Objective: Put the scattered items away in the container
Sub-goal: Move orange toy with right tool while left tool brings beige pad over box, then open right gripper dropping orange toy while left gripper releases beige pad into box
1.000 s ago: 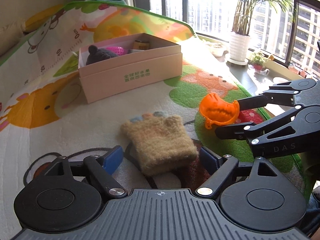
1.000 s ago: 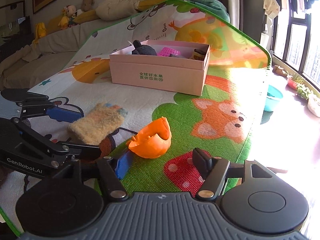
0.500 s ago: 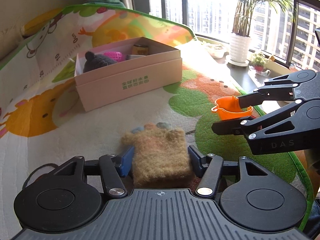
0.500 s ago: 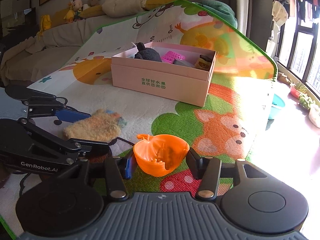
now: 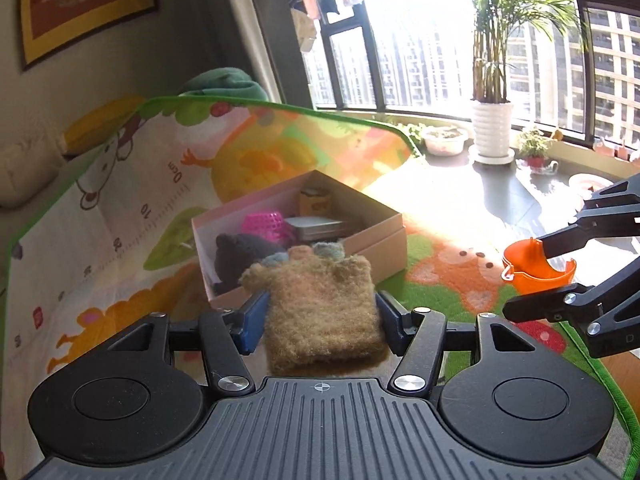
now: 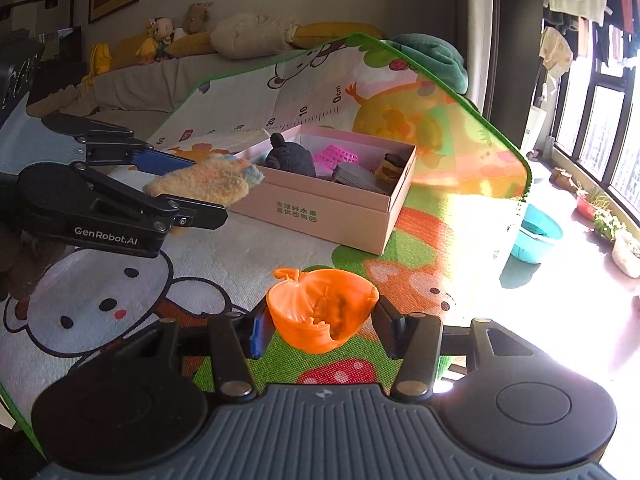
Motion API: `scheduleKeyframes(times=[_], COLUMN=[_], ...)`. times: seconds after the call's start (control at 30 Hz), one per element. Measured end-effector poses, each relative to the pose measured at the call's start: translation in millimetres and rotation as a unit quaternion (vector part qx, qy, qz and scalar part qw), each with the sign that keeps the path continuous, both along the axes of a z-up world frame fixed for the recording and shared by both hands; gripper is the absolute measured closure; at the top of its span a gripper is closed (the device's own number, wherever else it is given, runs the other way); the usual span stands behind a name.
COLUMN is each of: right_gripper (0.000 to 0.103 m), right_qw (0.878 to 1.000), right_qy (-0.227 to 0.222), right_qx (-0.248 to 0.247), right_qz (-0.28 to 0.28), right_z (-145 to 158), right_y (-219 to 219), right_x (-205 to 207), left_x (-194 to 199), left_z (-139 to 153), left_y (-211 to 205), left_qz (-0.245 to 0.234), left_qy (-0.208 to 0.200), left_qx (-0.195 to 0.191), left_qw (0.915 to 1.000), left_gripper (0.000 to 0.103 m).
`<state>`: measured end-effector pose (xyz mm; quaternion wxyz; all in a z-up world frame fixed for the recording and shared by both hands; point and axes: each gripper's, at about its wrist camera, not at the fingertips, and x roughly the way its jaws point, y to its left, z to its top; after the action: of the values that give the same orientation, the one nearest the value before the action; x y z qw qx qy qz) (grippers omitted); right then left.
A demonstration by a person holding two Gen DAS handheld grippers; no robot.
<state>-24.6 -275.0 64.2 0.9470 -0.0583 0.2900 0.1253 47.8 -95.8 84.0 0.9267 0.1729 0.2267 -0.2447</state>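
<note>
A cartoon-printed play mat (image 6: 248, 248) covers the floor, its far end (image 5: 280, 136) rising against a sofa (image 6: 132, 76). On the mat stands an open pink cardboard box (image 6: 320, 212), printed with green characters on its near wall. Inside the box lie a dark knitted item (image 6: 290, 158), a pink perforated piece (image 6: 336, 156), a flat grey tin (image 6: 356, 174) and a small yellow-brown container (image 6: 390, 166) in the far corner.

The left claw (image 5: 322, 312) is closed on a fuzzy tan mitten (image 5: 320, 308): its blue-padded fingers (image 5: 252, 318) press the two sides of the mitten, which is lifted clear of the mat, with its blue-grey tips (image 5: 328, 250) pointing towards the box. In the left wrist view the mitten overlaps the near wall of the box; in the right wrist view it hangs (image 6: 204, 182) just beside the box's left end, and whether it is over the rim cannot be told.

The right claw (image 6: 322, 326) is pinching an orange apple-shaped cup (image 6: 322, 312), its fingers (image 6: 260, 328) pressed against opposite sides of the cup, which is held upright with the opening upward, above the mat and well short of the box. The left wrist view shows the same cup (image 5: 536, 268) between the right claw's black fingers, off to the right of the box.

A potted palm (image 5: 492, 120) stands by the window, and a turquoise basin (image 6: 536, 238) sits on the floor beyond the mat's edge.
</note>
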Motion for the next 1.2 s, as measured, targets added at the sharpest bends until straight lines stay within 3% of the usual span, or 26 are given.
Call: scheduleKeyframes(times=[0.2, 0.3, 0.37, 0.5, 0.67, 0.83, 0.93, 1.1, 1.17, 1.2], right_gripper=[0.052, 0.052, 0.051, 0.047, 0.030, 0.030, 0.030, 0.033, 0.045, 0.045], right_qw=[0.999, 0.999, 0.999, 0.999, 0.999, 0.999, 0.999, 1.000, 0.998, 0.995], right_qy=[-0.041, -0.048, -0.050, -0.049, -0.044, -0.038, -0.039, -0.026, 0.016, 0.043], right_qx=[-0.016, -0.016, -0.016, -0.024, -0.013, -0.002, -0.001, 0.011, 0.055, 0.087], right_qz=[-0.006, -0.003, -0.003, 0.006, 0.020, -0.001, -0.011, -0.008, 0.003, 0.007], right_z=[23, 20, 14, 2, -1, 2, 4, 14, 23, 27], right_y=[7, 19, 27, 41, 40, 33, 29, 27, 28, 28], right_x=[60, 101, 129, 164, 164, 159, 155, 162, 181, 194], left_x=[86, 132, 161, 190, 181, 184, 186, 164, 146, 135], left_z=[13, 9, 4, -5, -15, -11, -6, -10, -13, -14], left_y=[5, 9, 7, 12, 36, 58, 66, 76, 76, 75], left_qz=[0.000, 0.002, -0.003, -0.002, 0.006, 0.045, 0.057, 0.079, 0.073, 0.067], left_qy=[0.003, 0.025, 0.031, 0.039, 0.051, 0.056, 0.056, 0.055, 0.054, 0.053], left_qx=[-0.032, -0.060, -0.058, -0.056, -0.071, -0.130, -0.142, -0.144, -0.145, -0.142], left_qw=[0.9995, 0.9979, 0.9978, 0.9977, 0.9961, 0.9888, 0.9866, 0.9848, 0.9852, 0.9861], left_gripper=[0.039, 0.039, 0.036, 0.016, 0.008, 0.007, 0.007, 0.006, 0.006, 0.006])
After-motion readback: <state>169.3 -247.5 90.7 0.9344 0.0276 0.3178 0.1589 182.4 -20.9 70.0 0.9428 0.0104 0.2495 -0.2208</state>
